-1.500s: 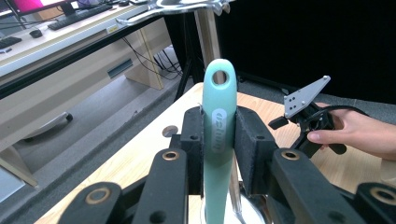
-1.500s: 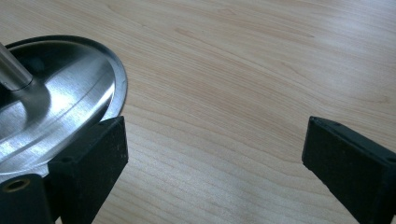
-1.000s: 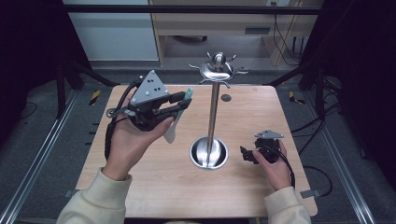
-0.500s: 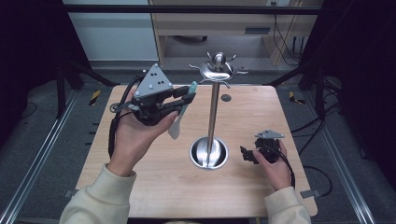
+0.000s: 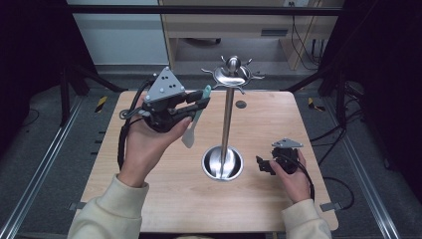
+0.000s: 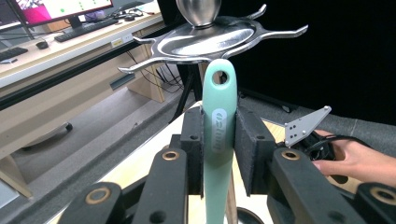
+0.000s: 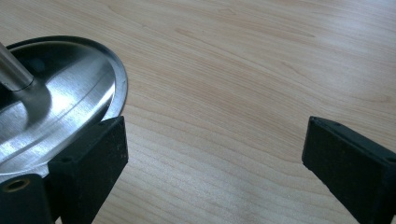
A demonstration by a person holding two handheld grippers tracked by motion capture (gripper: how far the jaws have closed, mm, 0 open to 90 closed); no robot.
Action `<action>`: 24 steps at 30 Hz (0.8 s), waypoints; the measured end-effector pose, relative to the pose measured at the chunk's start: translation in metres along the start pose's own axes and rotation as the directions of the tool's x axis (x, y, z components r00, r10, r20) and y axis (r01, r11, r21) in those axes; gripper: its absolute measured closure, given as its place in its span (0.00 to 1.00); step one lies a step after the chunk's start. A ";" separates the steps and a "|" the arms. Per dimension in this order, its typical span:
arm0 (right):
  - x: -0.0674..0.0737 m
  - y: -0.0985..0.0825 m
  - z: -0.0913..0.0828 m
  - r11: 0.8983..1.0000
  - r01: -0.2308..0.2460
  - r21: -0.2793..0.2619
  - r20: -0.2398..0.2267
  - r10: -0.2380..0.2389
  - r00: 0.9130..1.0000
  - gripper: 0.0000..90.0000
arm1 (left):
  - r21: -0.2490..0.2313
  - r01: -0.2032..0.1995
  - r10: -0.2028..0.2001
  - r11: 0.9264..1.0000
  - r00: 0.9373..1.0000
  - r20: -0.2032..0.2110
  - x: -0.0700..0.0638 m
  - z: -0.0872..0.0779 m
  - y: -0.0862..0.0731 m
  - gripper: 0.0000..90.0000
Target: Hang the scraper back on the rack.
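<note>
Mint-green spatula [image 6: 218, 135] sits pinched by its handle between the black pads of the left hand-held gripper [image 6: 218, 149], raised above the wooden tabletop [image 5: 278, 124] just left of a steel hanging stand [image 5: 228, 119]. The handle's end, with its hanging hole, points toward the stand's crown of curved hooks [image 6: 210, 42], close beneath one of them and not touching in the left gripper view. From above, the pale blade [image 5: 189, 137] hangs below the person's left hand [image 5: 149, 144]. The stand's upright pole and round base [image 5: 222, 163] stand near the middle of the tabletop, between the two hands. The right hand-held gripper [image 5: 263, 165] rests low on the tabletop beside that base, its jaws spread wide with bare wood between them; the base's polished rim [image 7: 116, 79] lies just beside one jaw. A small dark hole [image 5: 241, 104] marks the tabletop behind the pole. Beyond the far edge, a desk [image 6: 56, 60] carries a monitor [image 6: 60, 8] and keyboard.
</note>
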State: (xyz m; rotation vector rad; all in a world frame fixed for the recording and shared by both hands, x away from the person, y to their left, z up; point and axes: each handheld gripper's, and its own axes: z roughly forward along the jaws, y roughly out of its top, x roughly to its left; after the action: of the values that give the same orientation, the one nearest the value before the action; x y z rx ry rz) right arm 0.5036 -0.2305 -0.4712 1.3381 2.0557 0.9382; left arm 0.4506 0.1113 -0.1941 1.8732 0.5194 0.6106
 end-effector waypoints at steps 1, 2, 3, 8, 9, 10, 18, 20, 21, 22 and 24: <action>0.000 0.000 0.000 1.000 0.006 -0.003 -0.001 -0.006 1.000 0.08 | -0.002 0.002 -0.002 1.000 1.000 0.004 0.000 0.000 0.000 0.82; 0.000 0.000 0.000 1.000 0.005 -0.003 -0.003 -0.005 1.000 0.08 | -0.003 0.001 -0.001 1.000 1.000 0.004 -0.001 0.000 0.001 0.82; 0.000 0.000 0.000 1.000 0.006 -0.003 -0.003 -0.006 1.000 0.08 | -0.004 0.000 0.000 1.000 1.000 0.003 -0.001 0.000 0.001 0.82; 0.000 0.000 0.000 1.000 0.002 -0.003 -0.002 -0.002 1.000 0.08 | 0.012 0.002 -0.002 1.000 1.000 0.008 -0.001 0.004 0.002 0.82; 0.000 0.000 0.000 1.000 0.001 -0.004 -0.001 -0.001 1.000 0.08 | 0.013 0.004 -0.004 1.000 1.000 0.012 -0.001 0.006 0.002 0.82; 0.000 0.000 -0.001 1.000 -0.003 -0.002 0.000 0.003 1.000 0.08 | 0.019 0.003 -0.004 1.000 1.000 0.013 -0.001 0.007 0.003 0.82; -0.001 0.001 -0.001 1.000 -0.008 -0.004 -0.003 0.008 1.000 0.08 | 0.024 0.007 -0.007 1.000 1.000 0.008 -0.001 0.018 0.006 0.82; -0.001 0.001 -0.001 1.000 -0.005 -0.004 -0.003 0.005 1.000 0.08 | 0.023 0.008 -0.008 1.000 1.000 0.010 -0.001 0.020 0.006 0.82; -0.001 0.001 -0.001 1.000 -0.004 -0.004 -0.004 0.004 1.000 0.08 | 0.022 0.009 -0.009 1.000 1.000 0.007 -0.001 0.021 0.006 0.82; -0.001 0.001 -0.001 1.000 -0.005 -0.004 -0.004 0.005 1.000 0.08 | 0.023 0.007 -0.008 1.000 1.000 0.005 -0.002 0.021 0.005 0.82; -0.001 0.001 -0.001 1.000 -0.006 -0.005 -0.005 0.006 1.000 0.08 | 0.020 0.010 -0.010 1.000 1.000 0.005 -0.002 0.022 0.005 0.82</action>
State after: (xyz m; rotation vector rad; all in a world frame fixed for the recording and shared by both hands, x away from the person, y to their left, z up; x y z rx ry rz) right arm 0.5035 -0.2313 -0.4702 1.3407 2.0531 0.9497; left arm 0.4633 0.0929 -0.1967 1.8892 0.5334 0.5958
